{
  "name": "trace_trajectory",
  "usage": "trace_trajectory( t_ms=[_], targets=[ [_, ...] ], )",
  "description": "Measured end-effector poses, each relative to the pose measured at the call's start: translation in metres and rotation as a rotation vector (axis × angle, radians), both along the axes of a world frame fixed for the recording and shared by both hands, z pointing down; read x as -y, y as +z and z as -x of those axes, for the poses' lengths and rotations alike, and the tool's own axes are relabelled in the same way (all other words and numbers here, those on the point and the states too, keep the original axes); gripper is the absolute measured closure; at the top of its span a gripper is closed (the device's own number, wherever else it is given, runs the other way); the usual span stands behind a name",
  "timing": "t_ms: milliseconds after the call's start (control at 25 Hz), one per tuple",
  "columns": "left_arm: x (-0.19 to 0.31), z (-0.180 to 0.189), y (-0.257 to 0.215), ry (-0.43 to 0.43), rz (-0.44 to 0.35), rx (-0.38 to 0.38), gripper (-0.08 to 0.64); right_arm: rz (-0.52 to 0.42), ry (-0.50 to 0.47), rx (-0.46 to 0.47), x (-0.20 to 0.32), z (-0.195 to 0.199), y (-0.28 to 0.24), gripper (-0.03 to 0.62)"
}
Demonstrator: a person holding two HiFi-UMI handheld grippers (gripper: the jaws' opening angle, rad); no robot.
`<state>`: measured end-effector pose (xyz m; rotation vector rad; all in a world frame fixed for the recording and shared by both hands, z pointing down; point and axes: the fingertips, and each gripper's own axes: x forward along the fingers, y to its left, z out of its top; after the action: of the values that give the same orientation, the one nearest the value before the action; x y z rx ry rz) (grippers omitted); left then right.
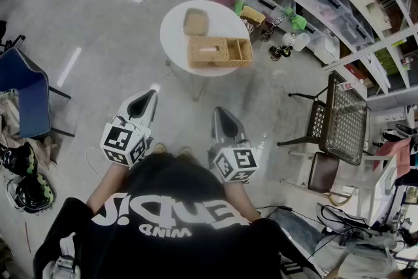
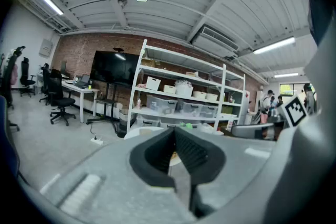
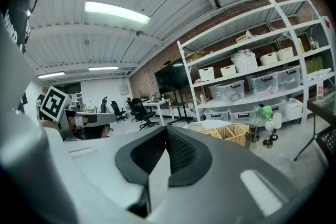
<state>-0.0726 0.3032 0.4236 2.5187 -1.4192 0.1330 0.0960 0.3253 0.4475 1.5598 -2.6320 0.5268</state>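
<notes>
The wicker basket (image 1: pixel 219 52) is tan, woven and rectangular, divided into compartments. It lies on a round white table (image 1: pixel 173 32) at 12 o'clock from the person, well apart from both grippers. Just past it, at 11 o'clock on the tabletop, sits a small tan tray (image 1: pixel 195 21). There is one basket, one tray, one table and two grippers. The left gripper (image 1: pixel 150 96) is held close to the body and points towards the table, its jaws drawn together at the tips with nothing between them. The right gripper (image 1: pixel 219 112) is beside it, its jaws likewise closed and empty, touching nothing.
</notes>
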Motion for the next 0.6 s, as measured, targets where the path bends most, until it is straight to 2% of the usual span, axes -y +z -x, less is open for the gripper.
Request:
trace_trajectory(
  t_ms=[600],
  targets=[
    [0.018,0.044,0.015,0.035,-0.011,0.006,0.558,0.013,0.098,-0.001,0.002,0.029,0.014,0.592]
  ],
)
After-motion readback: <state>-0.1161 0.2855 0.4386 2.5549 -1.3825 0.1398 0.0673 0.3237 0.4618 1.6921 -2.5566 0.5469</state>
